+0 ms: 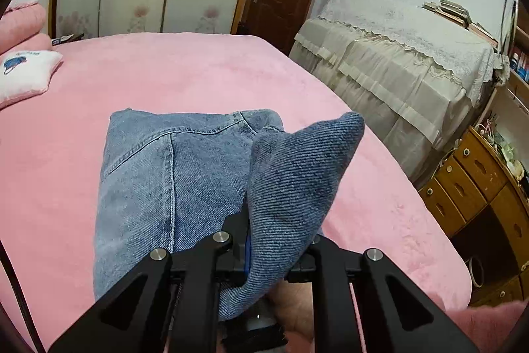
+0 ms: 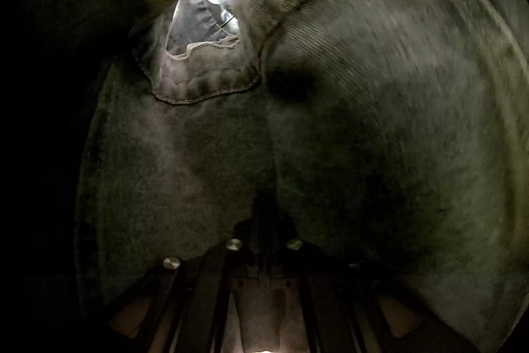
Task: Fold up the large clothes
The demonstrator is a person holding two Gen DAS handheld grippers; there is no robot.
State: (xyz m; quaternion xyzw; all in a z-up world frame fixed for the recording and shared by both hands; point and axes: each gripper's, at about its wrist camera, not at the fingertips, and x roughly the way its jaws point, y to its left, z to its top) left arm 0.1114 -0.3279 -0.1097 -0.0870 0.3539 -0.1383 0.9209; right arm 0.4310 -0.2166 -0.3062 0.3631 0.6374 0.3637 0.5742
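Jeans [image 1: 172,174] folded on pink bed [image 1: 205,72]; left gripper [image 1: 277,237] clamped on a raised denim fold. Right gripper [image 2: 264,234] buried in dark denim, finger state unclear. Pillow [image 1: 23,72] print unreadable.

1. The blue denim jeans [image 1: 172,174] lie folded on the pink bed [image 1: 330,121], towards its right edge.
2. One denim corner stands lifted, upright.
3. In the right wrist view, dim denim [image 2: 363,121] fills the frame.
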